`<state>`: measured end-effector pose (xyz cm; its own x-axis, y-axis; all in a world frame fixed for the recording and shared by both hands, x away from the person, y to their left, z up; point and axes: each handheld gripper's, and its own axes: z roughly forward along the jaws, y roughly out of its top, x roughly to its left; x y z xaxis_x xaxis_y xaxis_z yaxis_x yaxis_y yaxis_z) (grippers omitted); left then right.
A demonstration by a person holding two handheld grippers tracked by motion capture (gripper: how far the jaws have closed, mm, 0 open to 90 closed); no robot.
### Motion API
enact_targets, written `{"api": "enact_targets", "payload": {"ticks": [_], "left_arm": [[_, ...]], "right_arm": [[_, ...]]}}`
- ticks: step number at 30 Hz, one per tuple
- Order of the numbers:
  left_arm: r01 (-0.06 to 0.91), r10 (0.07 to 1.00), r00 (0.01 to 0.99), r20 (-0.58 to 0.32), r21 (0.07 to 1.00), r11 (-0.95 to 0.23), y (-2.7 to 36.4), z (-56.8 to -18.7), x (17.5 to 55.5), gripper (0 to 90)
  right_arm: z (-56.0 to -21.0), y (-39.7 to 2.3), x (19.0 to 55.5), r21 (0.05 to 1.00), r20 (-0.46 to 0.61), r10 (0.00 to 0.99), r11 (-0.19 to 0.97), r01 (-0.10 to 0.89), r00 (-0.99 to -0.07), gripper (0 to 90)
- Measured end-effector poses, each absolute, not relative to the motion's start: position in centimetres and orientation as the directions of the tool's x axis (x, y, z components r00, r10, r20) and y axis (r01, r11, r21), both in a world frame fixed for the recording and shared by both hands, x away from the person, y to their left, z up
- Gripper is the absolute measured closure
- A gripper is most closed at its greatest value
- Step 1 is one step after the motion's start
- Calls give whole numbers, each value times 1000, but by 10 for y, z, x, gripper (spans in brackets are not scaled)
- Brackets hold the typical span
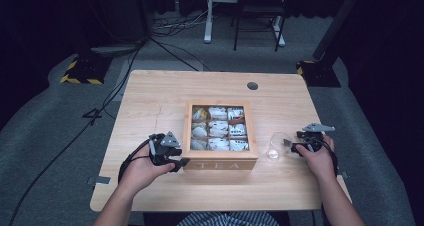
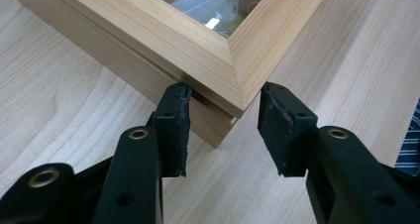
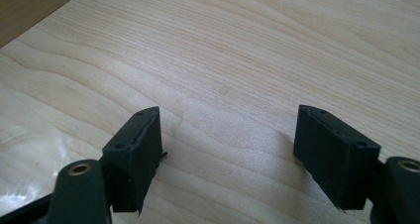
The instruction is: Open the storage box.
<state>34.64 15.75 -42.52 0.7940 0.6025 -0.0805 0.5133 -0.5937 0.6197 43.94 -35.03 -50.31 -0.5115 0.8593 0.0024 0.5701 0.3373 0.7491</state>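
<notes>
The left tongs (image 2: 225, 95) are closed onto the near left corner of the wooden tea box (image 1: 220, 163). One pad sits against the box side just under the lip of the lid frame (image 2: 198, 40); the other pad stands at the adjoining face of the same corner. The right tongs (image 3: 230, 120) are spread wide, with nothing between the pads, above bare table (image 1: 165, 91) and just beside a clear glass (image 1: 276, 147). The box stands at the middle of the table, towards the person's edge, with its lettered front facing the person. Tea bags (image 1: 218, 128) fill its compartments under the lid window.

Risks from this position:
- A corner grip bears on two angled faces. The pads may slide off the point when the lid is raised.
- A pad that catches both the lid and the box body would drag the whole box rather than open it.
- The glass lies near the right tongs and the box; a sideways shift of either could knock it.

Limits of view:
- Firm contact of the second pad cannot be confirmed.
- Whether the glass stands or lies on its side cannot be told.
- The hinge side of the lid is not distinguishable
</notes>
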Motion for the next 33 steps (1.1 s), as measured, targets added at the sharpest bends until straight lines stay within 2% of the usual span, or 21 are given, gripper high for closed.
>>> {"api": "enact_targets", "payload": {"ticks": [20, 33], "left_arm": [[521, 624, 777, -84, 642, -562, 158, -415, 344, 560], [482, 674, 737, -51, 739, -471, 157, -405, 341, 556]], "right_arm": [[-503, -350, 439, 749, 3, 860, 337, 571, -511, 274], [-503, -350, 439, 749, 2, 860, 337, 571, -511, 274]]}}
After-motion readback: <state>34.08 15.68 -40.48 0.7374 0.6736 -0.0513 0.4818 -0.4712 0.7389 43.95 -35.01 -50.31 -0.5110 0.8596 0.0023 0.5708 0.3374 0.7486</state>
